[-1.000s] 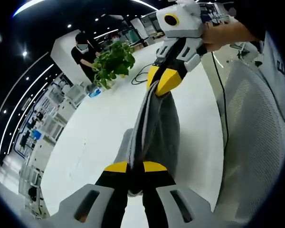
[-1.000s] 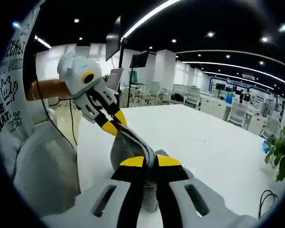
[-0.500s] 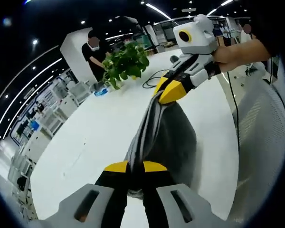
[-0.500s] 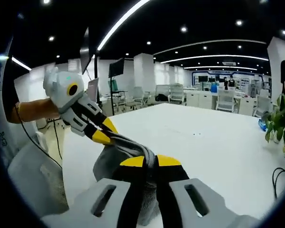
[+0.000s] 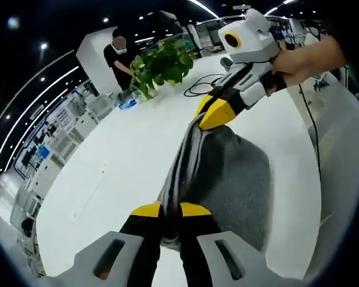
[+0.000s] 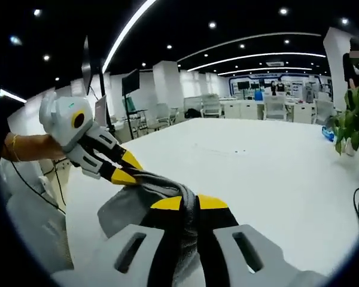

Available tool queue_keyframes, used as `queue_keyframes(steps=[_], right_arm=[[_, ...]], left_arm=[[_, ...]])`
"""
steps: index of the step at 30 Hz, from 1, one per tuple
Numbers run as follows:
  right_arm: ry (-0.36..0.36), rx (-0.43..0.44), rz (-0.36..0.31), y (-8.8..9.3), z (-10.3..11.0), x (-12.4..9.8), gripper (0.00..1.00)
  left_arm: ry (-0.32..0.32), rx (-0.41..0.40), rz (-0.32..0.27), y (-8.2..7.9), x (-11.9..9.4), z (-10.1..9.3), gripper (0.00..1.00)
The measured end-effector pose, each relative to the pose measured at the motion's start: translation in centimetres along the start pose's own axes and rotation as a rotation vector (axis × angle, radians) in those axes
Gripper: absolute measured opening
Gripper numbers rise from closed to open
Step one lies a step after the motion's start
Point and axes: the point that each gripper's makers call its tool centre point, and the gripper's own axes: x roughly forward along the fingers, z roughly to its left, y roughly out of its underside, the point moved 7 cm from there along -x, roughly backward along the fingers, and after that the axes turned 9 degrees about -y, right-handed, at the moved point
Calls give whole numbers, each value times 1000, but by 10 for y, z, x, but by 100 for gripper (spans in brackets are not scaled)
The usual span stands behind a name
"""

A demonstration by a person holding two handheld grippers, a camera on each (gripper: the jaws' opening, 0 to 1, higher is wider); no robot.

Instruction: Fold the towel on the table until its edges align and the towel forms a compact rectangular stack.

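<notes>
A grey towel hangs stretched between my two grippers above the white table, its lower part draping onto the tabletop. My left gripper is shut on one corner of the towel. In the left gripper view my right gripper pinches the far corner, held by a hand. From the right gripper view, my right gripper is shut on the towel, and my left gripper comes in from the left, clamped on the other end.
A potted green plant stands at the table's far end, with a black cable beside it. A person stands behind the plant. A mesh chair sits along the table's near edge. Broad bare tabletop lies beyond the towel.
Both views have swung, so the table fills more of them. The towel has dropped lower and spreads wider on the tabletop, still held taut between both grippers.
</notes>
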Motion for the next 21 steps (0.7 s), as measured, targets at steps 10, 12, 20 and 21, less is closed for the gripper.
queue_keyframes(steps=[10, 12, 20, 21], right_arm=[[22, -7, 41, 13, -15, 17, 5], [33, 2, 54, 18, -19, 23, 5], [41, 23, 82, 30, -26, 32, 6], [39, 24, 84, 32, -27, 32, 6]], left_arm=[[-44, 46, 19, 10, 22, 1, 13], [-46, 54, 29, 15, 30, -2, 13], [-42, 2, 41, 25, 38, -4, 13], [-43, 2, 38, 26, 37, -3, 13]])
